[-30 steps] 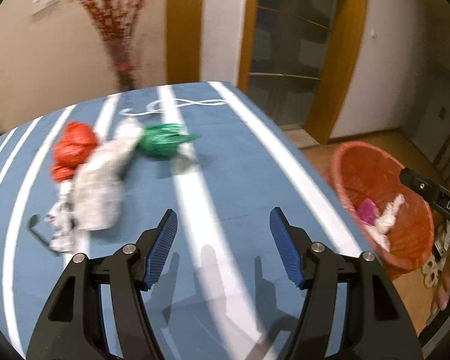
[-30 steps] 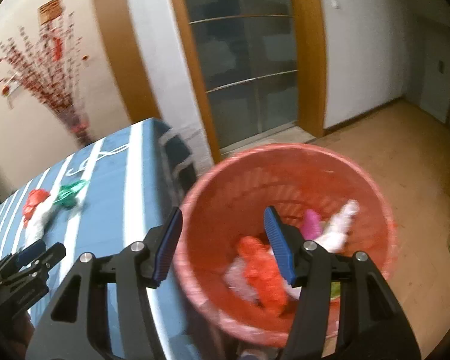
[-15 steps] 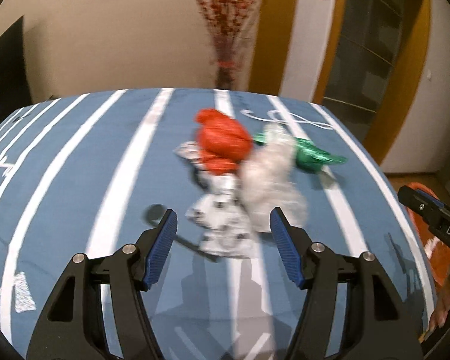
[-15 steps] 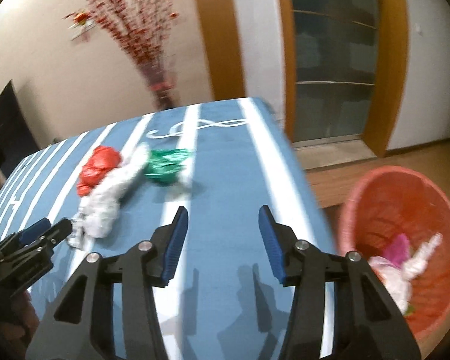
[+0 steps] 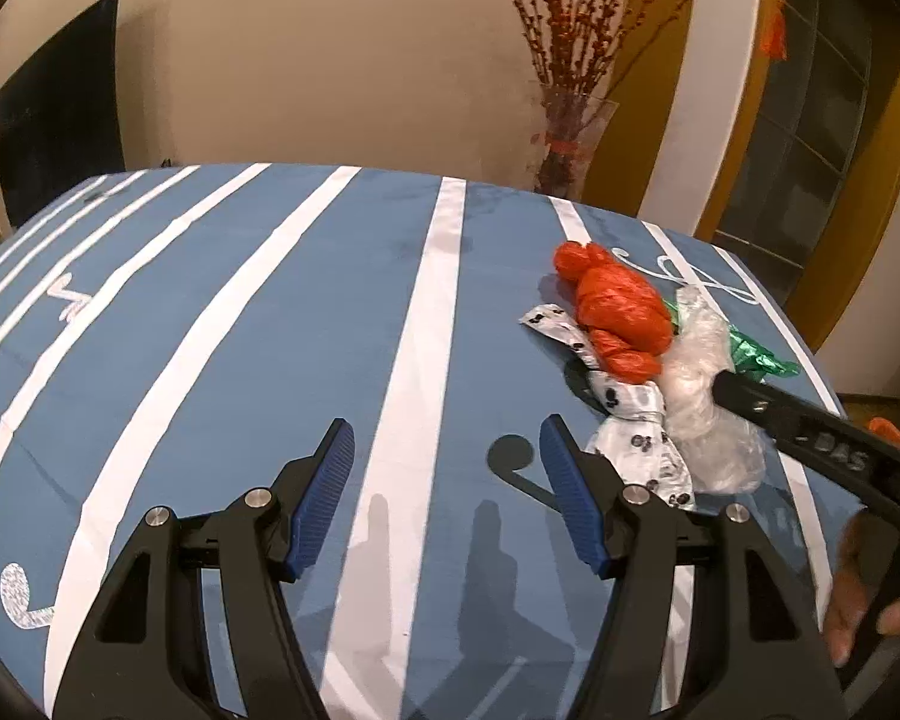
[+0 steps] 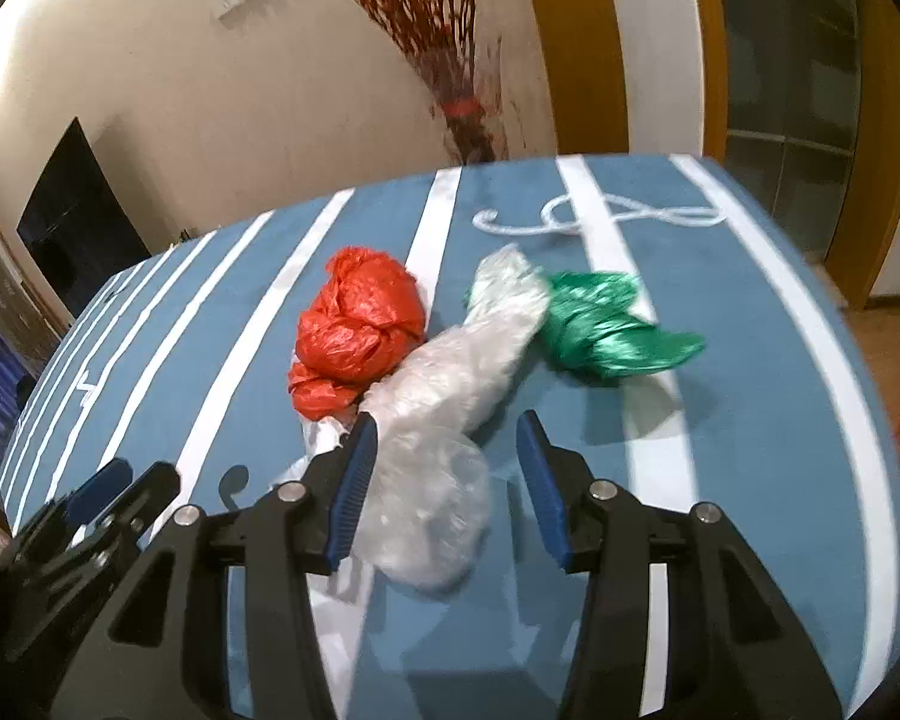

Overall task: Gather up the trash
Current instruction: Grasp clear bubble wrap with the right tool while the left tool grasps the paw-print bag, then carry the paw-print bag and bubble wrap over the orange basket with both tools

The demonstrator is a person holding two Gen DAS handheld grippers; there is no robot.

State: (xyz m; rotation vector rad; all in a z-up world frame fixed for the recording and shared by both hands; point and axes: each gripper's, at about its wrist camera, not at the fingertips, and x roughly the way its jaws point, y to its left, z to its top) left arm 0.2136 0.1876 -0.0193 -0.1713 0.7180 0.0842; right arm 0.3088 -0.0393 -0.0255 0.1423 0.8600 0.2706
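My right gripper point(image 6: 444, 474) hangs just above the crumpled clear plastic bag point(image 6: 444, 420), jaws spread with the bag's fat near end between them; the pads are not pressing it yet, though the jaws have just been closing. My left gripper point(image 5: 444, 498) stands spread over bare blue-and-white striped tablecloth point(image 5: 222, 360), pinching nothing, with the trash off to its right.

Beyond my right fingertips lie a knotted orange-red plastic bag point(image 6: 360, 330), left of the clear one and touching it, and a scrunched green foil-like wrapper point(image 6: 606, 324) to its right. A white wrapper with black spots point(image 5: 636, 438) sits just beside my left gripper's right finger.

All of it looks feather-light, soft and slick, so it should squash flat and may slide; I would bite the clear bag's thick bunched middle, not a loose edge.

The only writing is "DAS" on the right gripper's body, cut off.
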